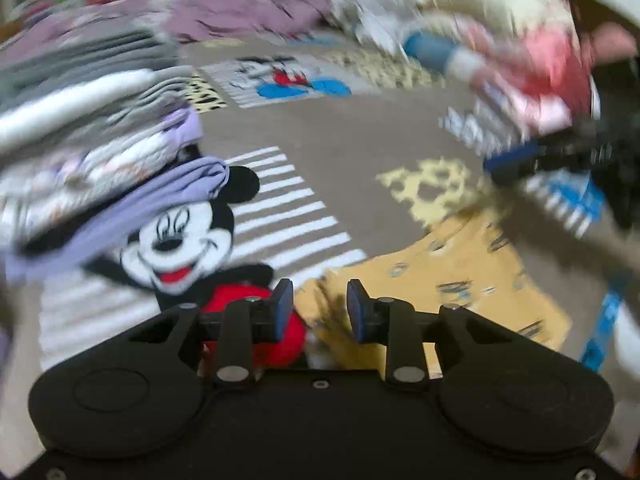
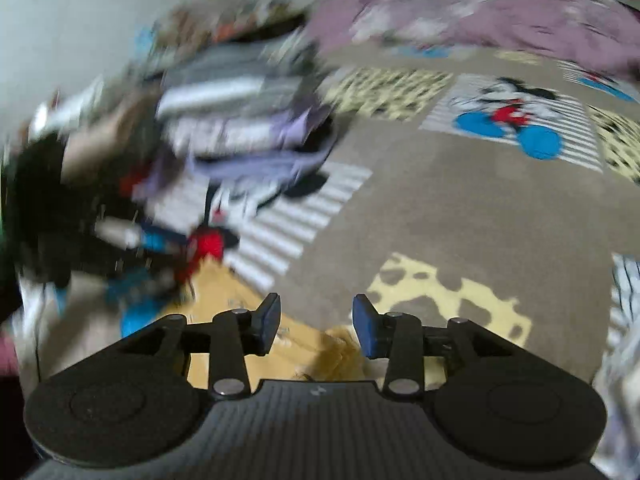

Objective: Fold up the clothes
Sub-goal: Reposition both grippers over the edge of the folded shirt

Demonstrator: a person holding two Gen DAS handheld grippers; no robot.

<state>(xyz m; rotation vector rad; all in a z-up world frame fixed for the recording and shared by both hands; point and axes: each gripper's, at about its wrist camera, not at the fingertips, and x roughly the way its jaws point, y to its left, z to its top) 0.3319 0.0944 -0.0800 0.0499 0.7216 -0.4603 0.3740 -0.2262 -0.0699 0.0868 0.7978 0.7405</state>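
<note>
The left gripper (image 1: 320,306) has its jaws partly open, and the crumpled edge of the yellow garment (image 1: 460,280) lies in the gap; the pads do not press on it. The right gripper (image 2: 316,324) is also partly open, with a rumpled fold of the same garment (image 2: 304,354) under the gap and nothing gripped.

The garment lies on the rug (image 1: 352,140), close to both grippers.

Only the left view shows the mouse face (image 1: 178,240) on the rug clearly, half under a lilac cloth (image 1: 120,216) at the foot of a folded stack (image 1: 92,128). It also shows a loose pile (image 1: 500,40) at the rug's far right. The right view shows the stack (image 2: 240,120) blurred, plus a wall (image 2: 100,12) and a cheese patch (image 2: 448,292).
</note>
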